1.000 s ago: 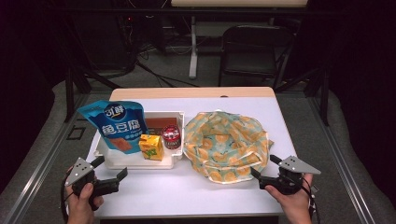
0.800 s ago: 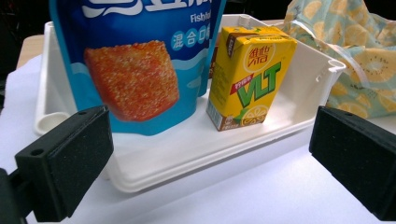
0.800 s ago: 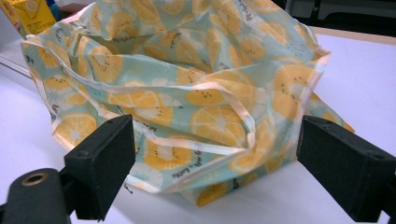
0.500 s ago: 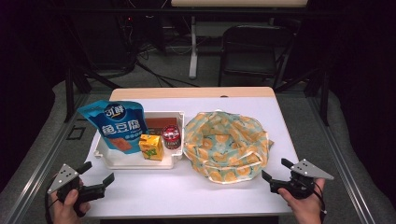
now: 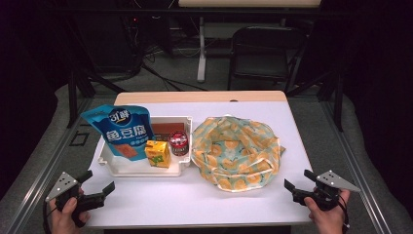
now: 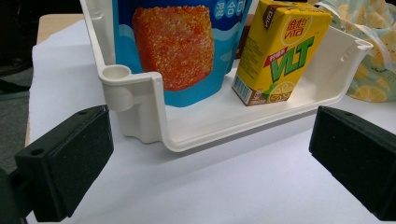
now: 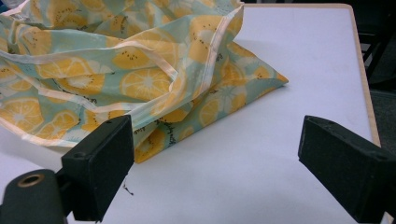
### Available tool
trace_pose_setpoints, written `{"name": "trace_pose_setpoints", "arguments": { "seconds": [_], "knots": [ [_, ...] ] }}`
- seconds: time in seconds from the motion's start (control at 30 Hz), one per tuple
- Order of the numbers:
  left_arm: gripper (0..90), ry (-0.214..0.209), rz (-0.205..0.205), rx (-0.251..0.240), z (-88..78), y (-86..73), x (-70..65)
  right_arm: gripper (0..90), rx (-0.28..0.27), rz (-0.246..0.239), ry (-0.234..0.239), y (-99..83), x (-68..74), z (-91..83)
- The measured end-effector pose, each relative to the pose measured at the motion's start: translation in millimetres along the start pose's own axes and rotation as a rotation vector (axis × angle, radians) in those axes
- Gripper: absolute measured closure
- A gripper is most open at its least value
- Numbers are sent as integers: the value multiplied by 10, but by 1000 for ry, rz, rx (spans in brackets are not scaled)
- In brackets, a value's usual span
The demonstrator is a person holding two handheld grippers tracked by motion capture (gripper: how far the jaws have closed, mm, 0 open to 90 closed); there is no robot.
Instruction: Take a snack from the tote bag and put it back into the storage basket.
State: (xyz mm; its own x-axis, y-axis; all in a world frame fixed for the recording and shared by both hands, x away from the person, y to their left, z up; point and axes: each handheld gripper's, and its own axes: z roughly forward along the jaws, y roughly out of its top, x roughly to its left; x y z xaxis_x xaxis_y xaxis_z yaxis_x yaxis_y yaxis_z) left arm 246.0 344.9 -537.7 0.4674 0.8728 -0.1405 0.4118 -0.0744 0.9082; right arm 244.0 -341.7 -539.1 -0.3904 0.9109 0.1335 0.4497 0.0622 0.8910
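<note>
Both your left gripper (image 5: 100,184) and right gripper (image 5: 298,181) gape apart; your left gripper view reveals "VLT" on the yellow juice carton (image 6: 279,50), standing upright in the white plastic tray (image 6: 140,107).

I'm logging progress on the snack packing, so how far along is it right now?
Done: nothing looks packed. The blue snack pouch, yellow juice box and small can stand in the white tray; the lemon-print bag lies open beside it. In hand: nothing; the left hand-held gripper and right hand-held gripper are open near the table's front edge. Left: probably moving every item.
</note>
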Motion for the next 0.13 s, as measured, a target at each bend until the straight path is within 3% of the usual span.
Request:
{"name": "trace_pose_setpoints", "arguments": {
  "seconds": [0.1,0.13],
  "knots": [
    [0,-10,4,22,23,-6,5,100,-2,-1,-2,6,30,9],
    [0,5,11,29,28,-9,5,98,2,-5,0,9,38,17]
  ]
}}
